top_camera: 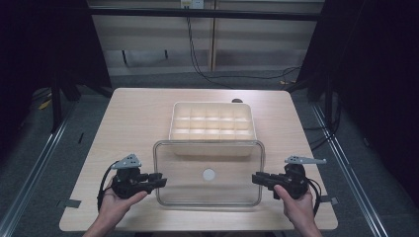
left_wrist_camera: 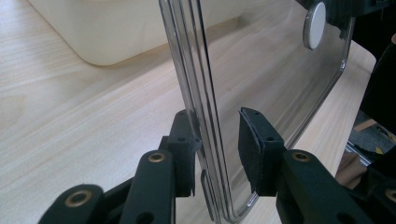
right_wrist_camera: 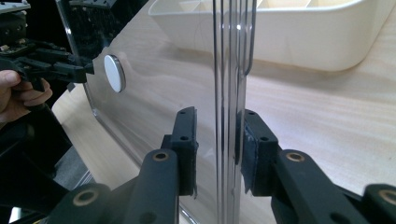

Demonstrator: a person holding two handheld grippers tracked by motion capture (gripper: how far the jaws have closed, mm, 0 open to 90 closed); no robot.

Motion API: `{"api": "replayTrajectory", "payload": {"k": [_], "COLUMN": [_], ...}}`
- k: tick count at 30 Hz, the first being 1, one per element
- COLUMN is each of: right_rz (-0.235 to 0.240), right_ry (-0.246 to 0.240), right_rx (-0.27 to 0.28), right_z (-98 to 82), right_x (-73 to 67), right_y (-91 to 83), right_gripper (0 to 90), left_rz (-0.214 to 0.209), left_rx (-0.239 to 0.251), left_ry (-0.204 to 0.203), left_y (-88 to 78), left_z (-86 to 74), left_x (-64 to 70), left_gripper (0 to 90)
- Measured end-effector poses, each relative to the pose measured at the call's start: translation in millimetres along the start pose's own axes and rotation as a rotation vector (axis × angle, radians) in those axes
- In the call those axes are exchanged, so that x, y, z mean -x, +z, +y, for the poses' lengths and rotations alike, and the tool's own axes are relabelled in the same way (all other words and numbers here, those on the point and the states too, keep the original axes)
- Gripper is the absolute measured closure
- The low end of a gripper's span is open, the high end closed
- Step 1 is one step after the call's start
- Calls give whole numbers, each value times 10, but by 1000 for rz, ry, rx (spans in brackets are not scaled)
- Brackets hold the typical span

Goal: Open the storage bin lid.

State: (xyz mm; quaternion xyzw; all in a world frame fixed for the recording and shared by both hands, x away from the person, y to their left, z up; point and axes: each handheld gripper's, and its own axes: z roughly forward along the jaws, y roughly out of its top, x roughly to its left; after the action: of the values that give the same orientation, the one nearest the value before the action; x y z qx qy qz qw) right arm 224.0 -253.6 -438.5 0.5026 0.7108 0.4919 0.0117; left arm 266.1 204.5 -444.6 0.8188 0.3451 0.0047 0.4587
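The clear lid [top_camera: 208, 173] with its white round sticker [top_camera: 209, 174] sits at six o'clock from the cream compartment tray [top_camera: 212, 127], each short edge between the parted jaws of the left gripper [top_camera: 161, 180] and right gripper [top_camera: 254, 177], neither clamped, likely poised for a level two-handed lift.

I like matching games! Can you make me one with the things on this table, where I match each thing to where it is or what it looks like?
Things:
1. clear lid
2. cream tray
3. white disc
4. left gripper

Descriptions:
A. round, in the middle of the see-through sheet
B. divided into many small compartments
C. black, jaws either side of the lid's left edge
D. see-through, with rounded corners, between the two grippers

Pairs: 1-D, 2-B, 3-A, 4-C
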Motion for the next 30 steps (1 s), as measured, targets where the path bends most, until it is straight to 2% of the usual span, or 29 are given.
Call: {"api": "replayTrajectory", "payload": {"k": [12, 20, 22, 26, 30], "right_rz": [5, 8, 5, -24, -35], "right_ry": [-3, 11, 17, -1, 17], "right_rx": [-45, -59, -63, -76, -87], "right_z": [-133, -170, -175, -186, -180], "right_x": [-66, -8, 12, 29, 58], "right_y": [60, 142, 160, 195, 214], "right_gripper": [703, 702, 700, 680, 672], "left_rz": [16, 14, 18, 25, 27], "left_rx": [-30, -19, -29, -57, -83], "left_ry": [-19, -32, -29, -21, -21], "left_y": [-15, 17, 34, 86, 126], "left_z": [-154, -171, -165, -145, -121], "left_x": [3, -34, -39, -26, -34], "left_gripper": [662, 655, 648, 623, 604]}}
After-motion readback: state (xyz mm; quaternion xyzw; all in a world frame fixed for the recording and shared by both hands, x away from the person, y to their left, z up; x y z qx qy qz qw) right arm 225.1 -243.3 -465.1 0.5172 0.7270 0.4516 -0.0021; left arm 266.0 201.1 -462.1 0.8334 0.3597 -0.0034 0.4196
